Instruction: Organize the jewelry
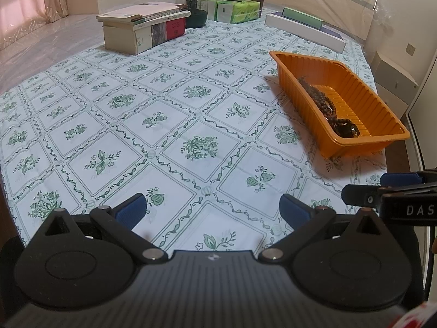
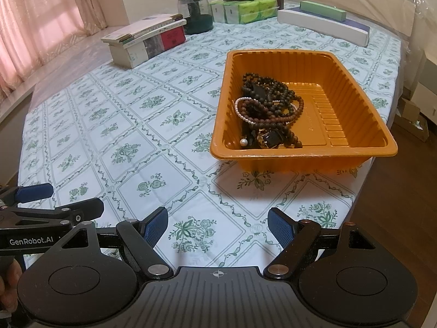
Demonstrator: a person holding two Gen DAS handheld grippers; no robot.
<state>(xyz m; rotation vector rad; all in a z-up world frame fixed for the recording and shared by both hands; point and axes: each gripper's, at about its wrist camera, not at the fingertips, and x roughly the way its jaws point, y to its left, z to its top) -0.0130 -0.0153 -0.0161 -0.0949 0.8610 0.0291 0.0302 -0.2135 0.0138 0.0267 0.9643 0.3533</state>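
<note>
An orange plastic tray (image 2: 355,87) stands on the right half of the table and also shows in the left wrist view (image 1: 363,87). Inside it lies a tangled pile of jewelry (image 2: 269,104): brown bead strands, a white pearl strand (image 2: 240,112) and dark pieces; part of the pile shows in the left wrist view (image 1: 325,104). My right gripper (image 2: 217,225) is open and empty, above the tablecloth in front of the tray. My left gripper (image 1: 213,209) is open and empty, to the left of the tray. Each gripper shows at the edge of the other's view.
A floral tablecloth (image 2: 131,125) covers the table. At the back stand a stack of books (image 2: 147,41), a glass jar (image 2: 195,13), tissue packs (image 2: 243,5) and long flat boxes (image 2: 325,24). The table edge runs close to the tray's right side.
</note>
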